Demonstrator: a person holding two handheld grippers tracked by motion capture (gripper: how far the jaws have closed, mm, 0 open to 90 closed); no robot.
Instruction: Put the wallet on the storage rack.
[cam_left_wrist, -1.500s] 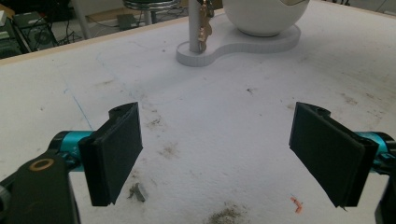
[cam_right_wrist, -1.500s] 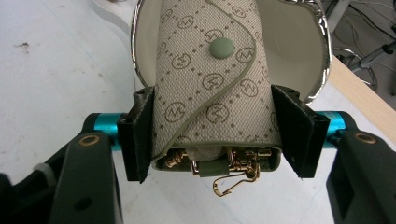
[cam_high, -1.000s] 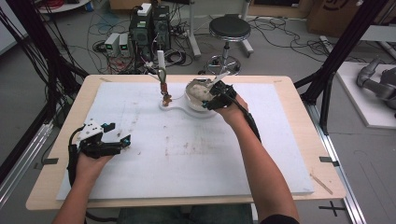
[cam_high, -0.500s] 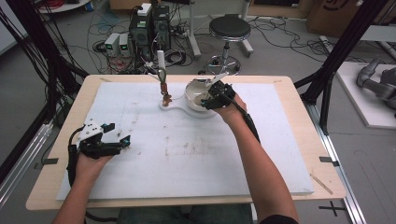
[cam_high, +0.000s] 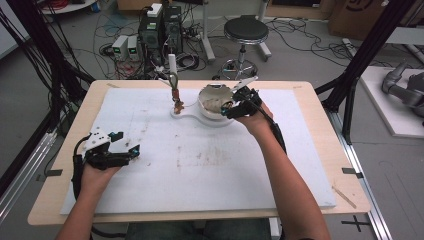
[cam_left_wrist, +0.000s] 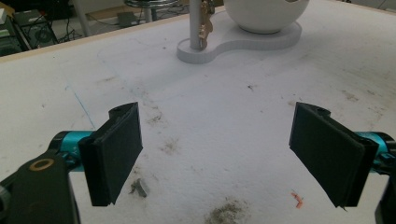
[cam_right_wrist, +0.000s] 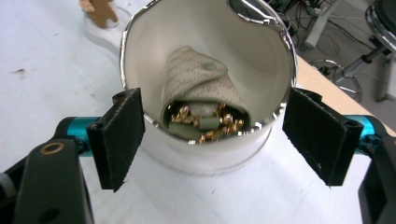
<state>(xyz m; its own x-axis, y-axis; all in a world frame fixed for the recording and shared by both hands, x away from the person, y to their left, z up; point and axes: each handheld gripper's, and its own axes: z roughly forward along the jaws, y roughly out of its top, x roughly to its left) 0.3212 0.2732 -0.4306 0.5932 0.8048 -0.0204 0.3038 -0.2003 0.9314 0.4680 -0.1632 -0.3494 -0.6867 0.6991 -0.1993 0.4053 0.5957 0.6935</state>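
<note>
In the high view the white bowl (cam_high: 212, 100) sits on its white stand base (cam_high: 192, 114) at the far middle of the table's white mat (cam_high: 200, 170), with a thin upright post (cam_high: 173, 82) on the same base just to its left. The right gripper (cam_high: 235, 100) is at the bowl's right rim, much where it was a second ago; its jaws have just been opening. The left gripper (cam_high: 117, 152) rests on the mat well apart from the bowl, toward the near left, unmoved since the earlier frames. In the left gripper view its two black jaws stand wide apart with nothing between them, above stained mat; the stand base (cam_left_wrist: 233, 44) and the underside of the bowl (cam_left_wrist: 266, 14) lie far ahead. In the right gripper view the jaws stand wide, one on each side of the bowl (cam_right_wrist: 205, 56), and the pads do not press on it. Inside the bowl lies a pale perforated pouch (cam_right_wrist: 196, 79), and at its open mouth sits a heap of small gold pieces (cam_right_wrist: 205, 123).
</note>
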